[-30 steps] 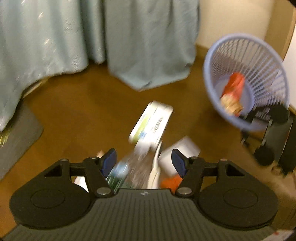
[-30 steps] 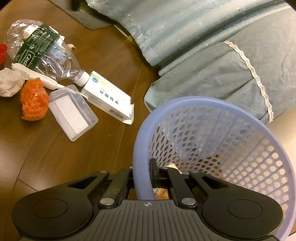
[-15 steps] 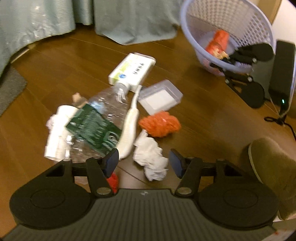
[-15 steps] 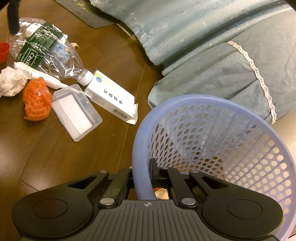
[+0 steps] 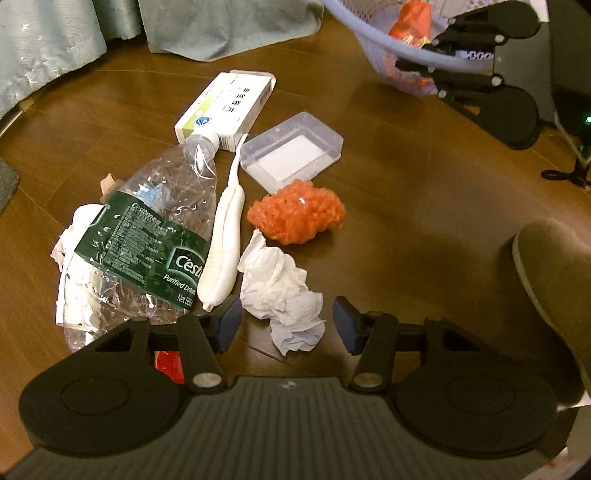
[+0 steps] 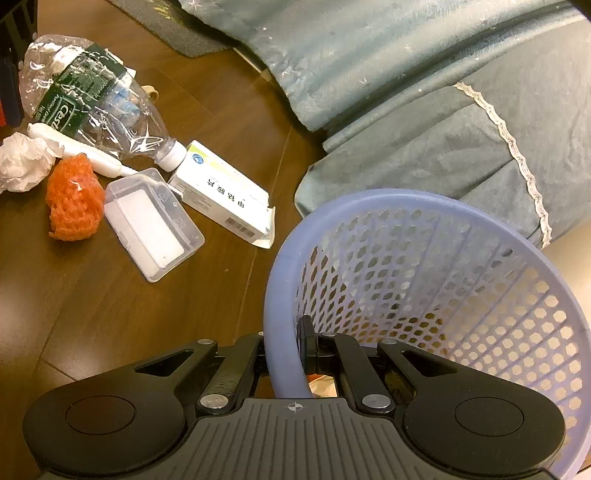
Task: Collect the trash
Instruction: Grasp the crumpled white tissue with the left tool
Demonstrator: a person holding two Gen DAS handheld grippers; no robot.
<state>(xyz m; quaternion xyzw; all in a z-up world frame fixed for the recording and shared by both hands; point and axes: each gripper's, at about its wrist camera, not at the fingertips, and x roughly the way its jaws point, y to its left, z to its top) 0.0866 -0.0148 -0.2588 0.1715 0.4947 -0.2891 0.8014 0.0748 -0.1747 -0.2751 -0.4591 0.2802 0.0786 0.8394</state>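
While the left claw [image 5: 287, 325] is seen from its own wrist camera, its jaws are found partly apart and have just been closing, with the crumpled tissue [image 5: 282, 295] lying between the blue pads but not yet pressed by either. Just ahead of the claw an orange mesh ball [image 5: 296, 214] is placed, and beyond it a clear plastic case [image 5: 291, 151] and a white carton [image 5: 225, 107]; to the claw's left a white tube [image 5: 223, 254] is laid against a crushed water bottle [image 5: 147, 240], with more torn paper [image 5: 70, 266] past that. Far ahead and to the right, the lilac basket [image 5: 373, 33] is glimpsed. From the right wrist view, the right claw [image 6: 286, 350] is shown clamped tight on the basket's rim [image 6: 275, 295], so the basket is held tilted toward the litter, which lies ahead and to the left on the wooden floor [image 6: 129, 306]. It is judged that the tissue, being soft and loosely bunched, could be pinched only by a loose fold and dropped in transit, or the tube just beside the left pad could be nudged or caught as well. If the basket were allowed to tip further, its contents could be spilled.
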